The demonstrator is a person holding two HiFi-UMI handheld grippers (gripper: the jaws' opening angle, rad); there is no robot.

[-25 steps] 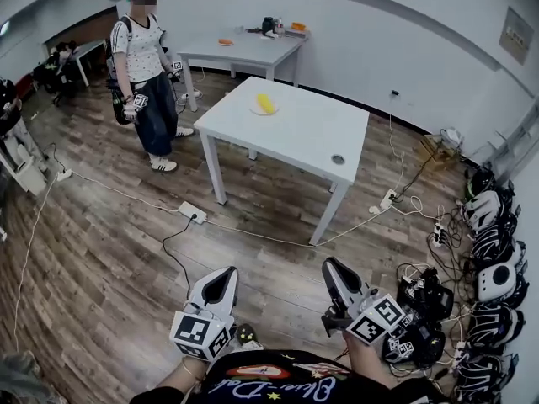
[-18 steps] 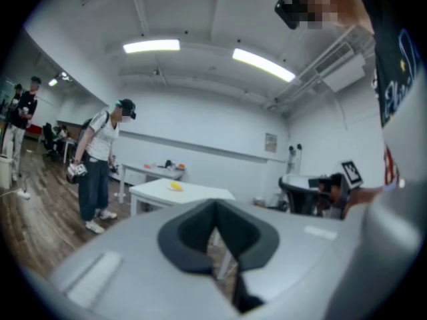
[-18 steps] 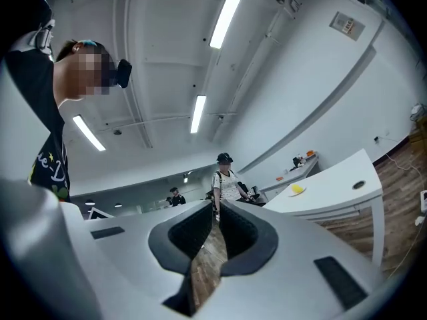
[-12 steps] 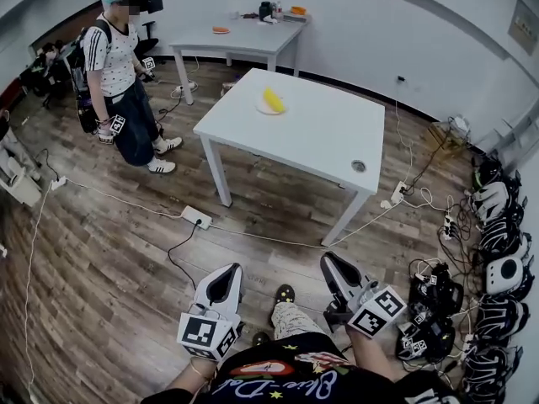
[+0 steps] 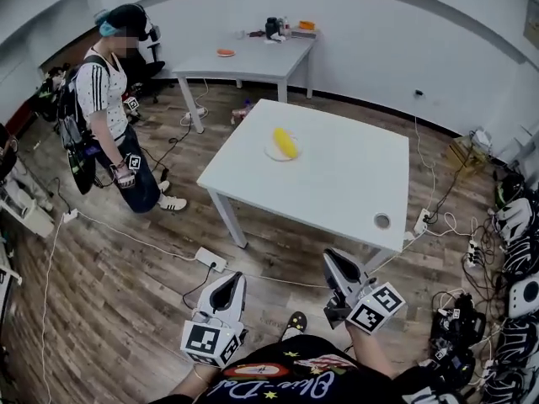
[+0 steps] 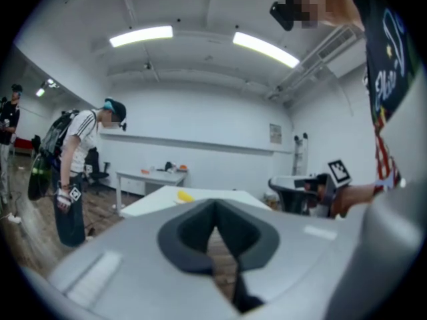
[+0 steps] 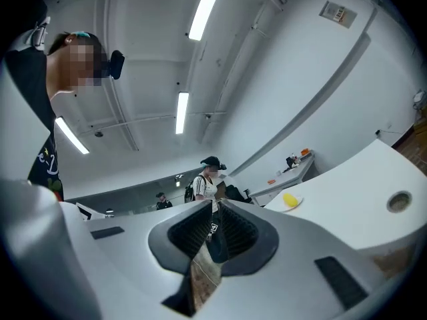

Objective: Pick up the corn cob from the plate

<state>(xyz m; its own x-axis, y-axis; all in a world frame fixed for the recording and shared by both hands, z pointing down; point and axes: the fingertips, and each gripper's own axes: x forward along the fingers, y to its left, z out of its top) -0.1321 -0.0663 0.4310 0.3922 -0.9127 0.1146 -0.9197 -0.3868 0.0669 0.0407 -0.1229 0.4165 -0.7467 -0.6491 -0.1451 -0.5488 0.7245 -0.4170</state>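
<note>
At the near end of the room, low in front of the wearer, the left tongs [image 5: 226, 291] and the right tongs [image 5: 341, 274] are held side by side above the wooden floor [image 5: 109, 293], both pointing toward the white tabletop [image 5: 337, 175] ahead. Each pair is closed, jaws together, with nothing between them. Neither pair reaches the tabletop; both remain well short of its near edge. A white power strip [image 5: 210, 259] lies on the floor between the tongs and the table legs, with cables running off to either side. On the near right corner of the tabletop sits a small round fitting [image 5: 382, 220]. The corn cob [image 5: 285, 142], yellow, lies on the plate [image 5: 271, 152] toward the far left part of the tabletop, well apart from both tongs and untouched. Along the right wall a row of dark equipment [image 5: 518, 251] rests on the floor amid tangled leads. To the left of the tabletop a person [image 5: 105, 99] stands in a striped shirt with a backpack. Beyond, against the far wall, a second table [image 5: 253, 57] carries an orange object [image 5: 224, 53] and a few small items too distant to identify.
</note>
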